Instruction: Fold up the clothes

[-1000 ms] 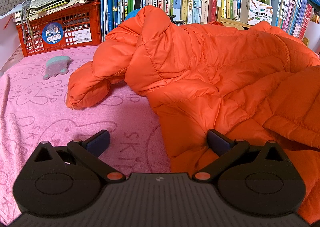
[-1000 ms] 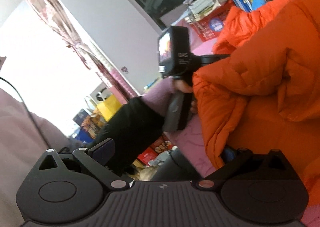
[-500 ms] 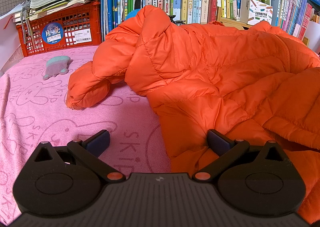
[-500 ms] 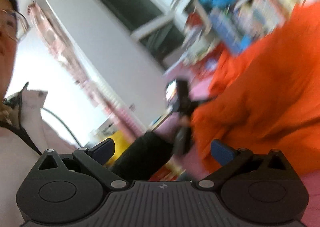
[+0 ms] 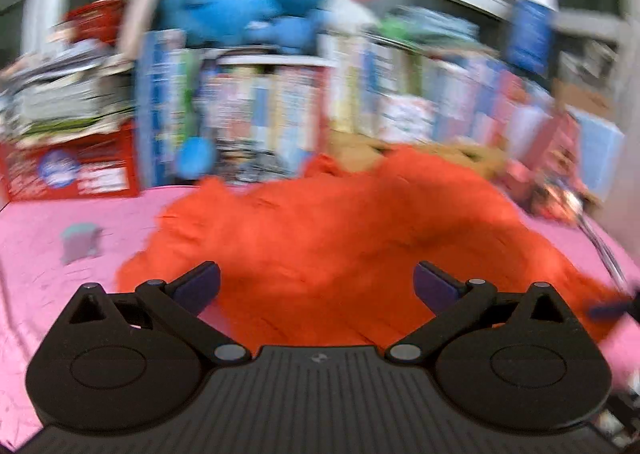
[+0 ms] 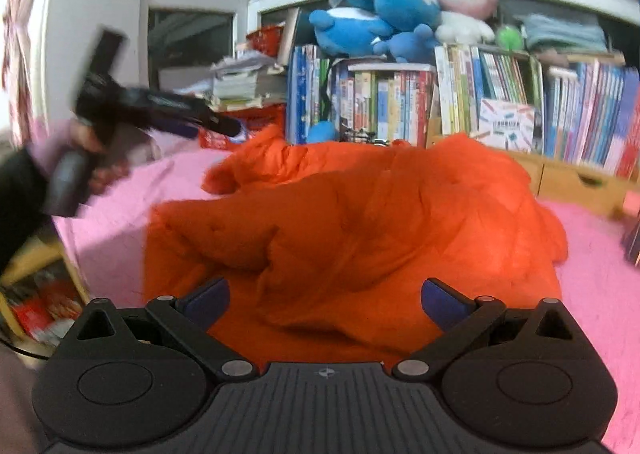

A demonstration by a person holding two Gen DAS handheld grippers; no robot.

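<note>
A puffy, quilted orange down jacket (image 6: 360, 221) lies crumpled in a loose heap on a pink cloth-covered table (image 6: 600, 294), in front of a packed bookshelf (image 6: 480, 109) topped with blue and pink plush toys (image 6: 400, 9). No neat fold is visible yet; one padded sleeve (image 6: 240, 173) sticks out toward the far left.

The right gripper (image 6: 324, 304) hovers over the jacket's near edge, jaws spread wide and holding nothing. The left gripper (image 5: 316, 286) also has its jaws wide apart and empty, above the jacket (image 5: 340, 246); seen from the right wrist, it is raised at the left, held in a person's hand (image 6: 86, 141).

Risks, as a judgement: the slippery, springy padding could slide from a shallow pinch or puff back open after a fold. Grabbing only the top layer would drag the heap instead of folding it. The left view is badly smeared, suggesting quick motion, so a hasty grab could miss the hem or knock the small grey-green object (image 5: 78, 240) lying on the cloth.

A red plastic crate (image 5: 68, 169) carries a round blue sticker and white labels, but the writing is too blurred to read. Book spines are likewise illegible.
</note>
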